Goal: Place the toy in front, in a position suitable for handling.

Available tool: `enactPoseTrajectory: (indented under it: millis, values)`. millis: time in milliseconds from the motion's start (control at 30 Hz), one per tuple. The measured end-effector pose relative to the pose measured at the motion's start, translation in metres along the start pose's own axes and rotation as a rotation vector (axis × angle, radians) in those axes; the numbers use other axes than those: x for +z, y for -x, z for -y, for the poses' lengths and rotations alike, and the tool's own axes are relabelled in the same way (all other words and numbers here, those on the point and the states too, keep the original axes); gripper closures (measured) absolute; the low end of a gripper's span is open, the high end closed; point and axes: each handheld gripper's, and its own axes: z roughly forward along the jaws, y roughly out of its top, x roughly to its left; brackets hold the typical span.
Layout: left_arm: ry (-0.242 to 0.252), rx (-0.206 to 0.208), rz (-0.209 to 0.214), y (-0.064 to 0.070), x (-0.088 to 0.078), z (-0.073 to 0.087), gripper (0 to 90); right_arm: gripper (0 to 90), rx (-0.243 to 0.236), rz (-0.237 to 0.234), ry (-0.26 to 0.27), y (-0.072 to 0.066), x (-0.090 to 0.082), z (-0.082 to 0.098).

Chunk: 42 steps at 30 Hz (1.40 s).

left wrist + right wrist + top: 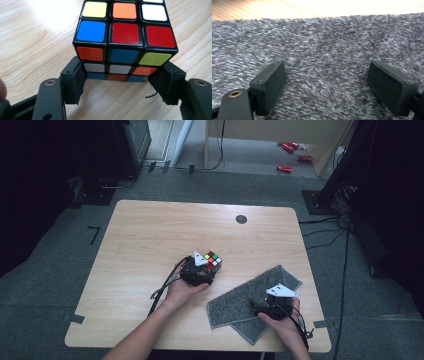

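I see one scrambled multicoloured plastic puzzle cube (213, 261) at frame centre on the pale wooden table (150, 235), with bare wood around it. My left gripper (117, 82) pinches its lower layer. My right gripper (327, 87) rests spread over two overlapping grey carpet pieces (235, 302), lower right. No lettering is legible.

Scrambled puzzle cube (213, 261) with black edges and stickers of red, blue, orange, yellow, white and green. Sits flat and upright on the pale wooden surface (145, 240), near its middle, well apart from the grey mat. Seen close in the left gripper view (124, 37): top face toward the camera, lower layer lying between the two black pads of the left claw (117, 86).
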Motion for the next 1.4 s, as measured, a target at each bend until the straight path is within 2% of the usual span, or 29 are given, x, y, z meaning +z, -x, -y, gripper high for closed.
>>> enactPoseTrajectory:
  millis: [233,333,367,433,467,567,600,667,767,867,933,1000,1033,1067,1100,1267,1300,1333,1367,1400]
  values:
    - [-0.001,0.019,0.002,-0.003,-0.013,0.009,35.1,14.9,0.003,0.004,0.0,-0.001,0.0,0.0]
    - [0.003,0.024,0.009,-0.01,-0.031,0.022,35.2,14.7,0.006,0.008,0.0,-0.001,0.0,0.0]
    - [0.003,0.024,0.009,-0.01,-0.031,0.022,35.1,14.7,0.006,0.008,0.0,-0.001,0.0,0.0]
    - [0.002,0.009,0.006,-0.016,-0.045,0.034,35.2,14.4,0.005,0.005,-0.005,-0.002,0.002,-0.003]
    - [0.002,0.009,0.006,-0.016,-0.045,0.034,35.2,14.1,0.006,0.003,-0.008,-0.002,0.003,-0.004]
    - [0.0,0.007,0.005,-0.021,-0.061,0.051,35.2,14.0,-0.013,-0.012,-0.019,-0.003,0.009,-0.011]
    - [0.0,0.007,0.005,-0.021,-0.061,0.051,35.1,13.9,-0.016,-0.019,-0.021,-0.003,0.011,-0.013]
    - [0.002,-0.008,0.006,-0.024,-0.071,0.061,35.2,13.9,-0.023,-0.024,-0.027,-0.004,0.016,-0.018]
    - [0.002,-0.004,0.005,-0.025,-0.076,0.069,35.2,13.9,-0.035,-0.038,-0.028,-0.005,0.021,-0.023]
    - [0.01,-0.018,0.008,-0.028,-0.08,0.075,35.1,14.2,-0.037,-0.041,-0.021,-0.005,0.022,-0.023]
    - [0.011,-0.014,0.005,-0.028,-0.08,0.076,35.2,16.8,-0.037,-0.044,-0.001,-0.004,0.02,-0.021]
    - [0.004,0.001,0.001,-0.027,-0.081,0.078,35.2,17.8,-0.007,-0.048,0.057,-0.007,0.011,-0.021]
    - [-0.002,0.02,-0.003,-0.025,-0.083,0.08,35.2,17.4,-0.011,-0.05,0.063,-0.009,0.009,-0.021]
    - [-0.002,0.02,-0.003,-0.025,-0.083,0.08,35.2,17.4,-0.011,-0.05,0.063,-0.009,0.009,-0.021]
    - [-0.001,0.031,0.007,-0.024,-0.085,0.082,35.2,15.9,-0.016,-0.036,0.065,-0.016,0.004,-0.022]
    - [0.005,0.04,0.026,-0.024,-0.085,0.084,34.9,12.4,-0.009,-0.022,0.041,-0.029,0.003,-0.02]
    - [0.006,0.044,0.022,-0.024,-0.085,0.085,34.8,11.6,-0.021,-0.018,0.039,-0.031,0.004,-0.018]
    - [0.005,0.052,0.018,-0.023,-0.085,0.085,31.0,9.4,-0.04,0.017,0.038,-0.035,0.006,-0.015]
    - [0.003,0.053,0.019,-0.022,-0.084,0.085,31.0,9.4,-0.04,0.017,0.038,-0.035,0.006,-0.015]
    - [-0.003,0.046,0.013,-0.022,-0.083,0.085,24.1,8.7,-0.021,0.017,0.05,-0.034,0.006,-0.015]
